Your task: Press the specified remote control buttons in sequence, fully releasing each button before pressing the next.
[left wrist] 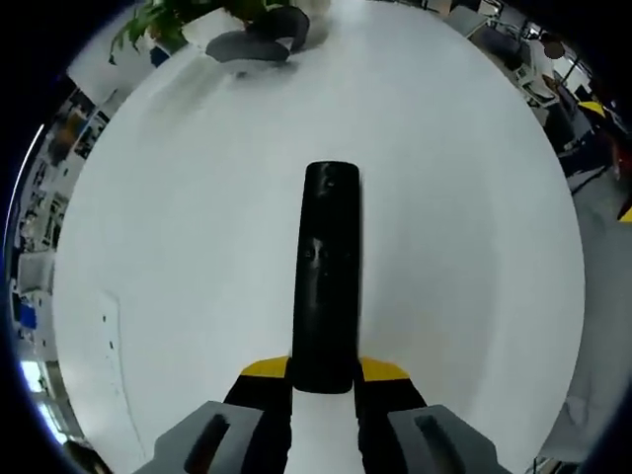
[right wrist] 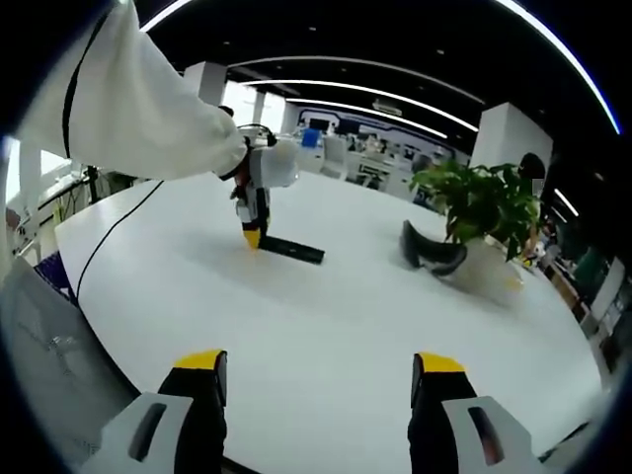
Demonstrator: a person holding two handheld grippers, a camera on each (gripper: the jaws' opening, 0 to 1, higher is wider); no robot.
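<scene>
Black remote control [left wrist: 326, 276] lies flat on the white tabletop [left wrist: 178, 247], long axis running straight away from the left tool [left wrist: 323, 390]. Near end of the remote sits between the yellow-tipped jaws, which are clenched on it from both sides. Far end points toward a dark curved object [left wrist: 252, 44] and a green plant [left wrist: 168, 20] at the far edge of the tabletop.

Right gripper view: right tool [right wrist: 318, 380] hangs above the tabletop [right wrist: 326, 326], jaws wide apart, released, nothing between them. Well ahead of it, the remote [right wrist: 292, 249] lies on the tabletop, one end held by the left tool [right wrist: 253, 233], which comes down from a hand [right wrist: 259, 168] in a white sleeve [right wrist: 128, 99]. Remote is well apart from the right tool, up and left of its jaws. Potted plant [right wrist: 479, 202] and dark curved object [right wrist: 430, 252] sit to the right of the remote, near each other. Black cable [right wrist: 118, 237] trails across the tabletop from the sleeve side.
</scene>
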